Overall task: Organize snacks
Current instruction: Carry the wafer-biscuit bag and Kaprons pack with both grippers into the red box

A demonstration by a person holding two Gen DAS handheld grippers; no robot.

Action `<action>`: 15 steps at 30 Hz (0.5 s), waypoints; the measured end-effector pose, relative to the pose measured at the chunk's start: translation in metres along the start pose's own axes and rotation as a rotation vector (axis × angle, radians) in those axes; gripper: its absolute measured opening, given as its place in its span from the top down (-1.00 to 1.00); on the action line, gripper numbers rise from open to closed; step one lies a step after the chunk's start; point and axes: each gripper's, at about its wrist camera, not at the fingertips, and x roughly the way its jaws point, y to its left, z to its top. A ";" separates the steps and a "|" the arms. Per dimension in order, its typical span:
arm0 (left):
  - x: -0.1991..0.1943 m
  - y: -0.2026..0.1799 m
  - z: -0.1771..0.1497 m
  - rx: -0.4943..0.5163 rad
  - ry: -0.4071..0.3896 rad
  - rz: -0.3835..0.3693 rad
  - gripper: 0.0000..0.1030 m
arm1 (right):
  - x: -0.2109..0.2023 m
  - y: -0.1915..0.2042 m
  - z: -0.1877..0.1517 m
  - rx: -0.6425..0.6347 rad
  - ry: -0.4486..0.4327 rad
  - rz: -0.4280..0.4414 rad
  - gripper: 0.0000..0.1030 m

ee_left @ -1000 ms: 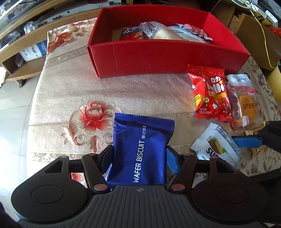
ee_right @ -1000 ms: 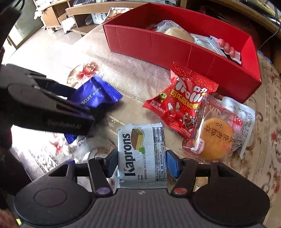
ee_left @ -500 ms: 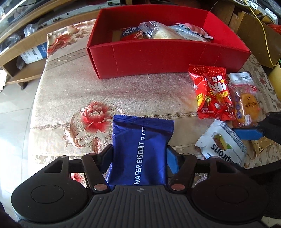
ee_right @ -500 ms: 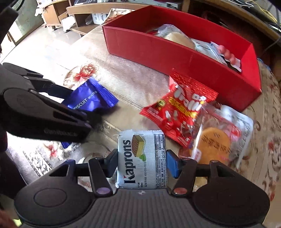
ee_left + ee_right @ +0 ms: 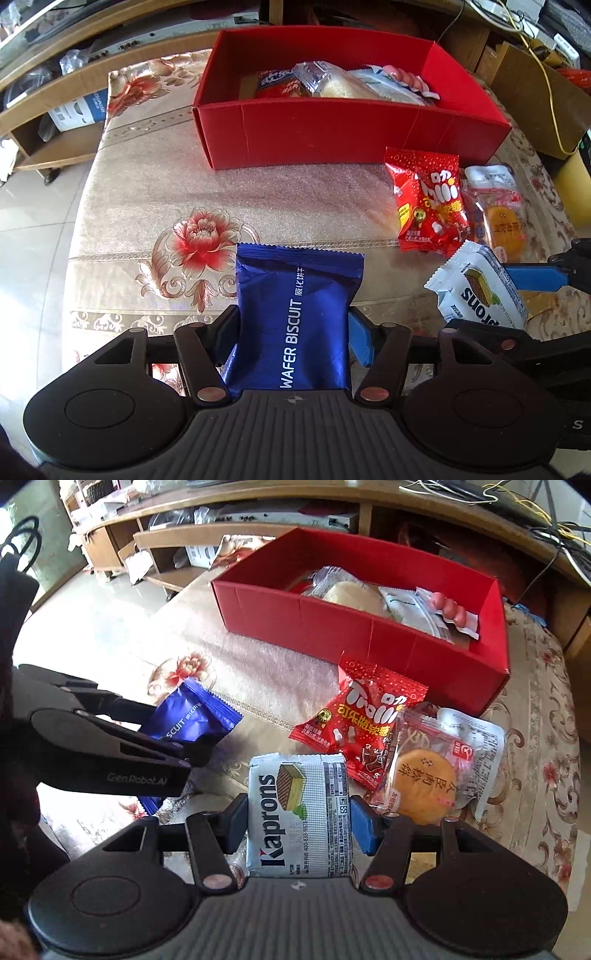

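A glossy, crinkled blue foil wafer biscuit packet [image 5: 293,321] with crimped ends is clamped between the jaws of the left gripper [image 5: 293,332], which have just been closing; a flat silvery-white Kaprons wafer packet [image 5: 299,819] is pinched in the right gripper [image 5: 299,825], jaws part-closed on its sides. A rectangular red cardboard box [image 5: 332,133] sits at 12 o'clock on the floral, sheened tablecloth [image 5: 147,192]; clear-wrapped pastries and sachets are seen inside it. At 2 o'clock from the blue packet, a red candy bag [image 5: 424,203] and a clear-wrapped round cake [image 5: 504,225] lie touching.
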 end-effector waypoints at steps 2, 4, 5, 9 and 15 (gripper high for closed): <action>-0.003 0.000 0.001 -0.009 -0.010 -0.005 -0.31 | -0.004 -0.002 0.001 0.010 -0.014 0.000 -0.09; -0.007 0.000 0.002 -0.013 -0.021 -0.012 -0.31 | -0.007 -0.002 0.002 0.017 -0.026 -0.005 -0.09; -0.009 0.000 0.002 -0.016 -0.028 -0.017 -0.31 | -0.009 -0.003 0.003 0.022 -0.026 -0.007 -0.09; -0.014 -0.001 0.006 -0.028 -0.050 -0.031 -0.31 | -0.012 -0.006 0.006 0.034 -0.042 -0.021 -0.09; -0.018 0.001 0.012 -0.049 -0.071 -0.048 -0.31 | -0.017 -0.012 0.014 0.047 -0.068 -0.027 -0.09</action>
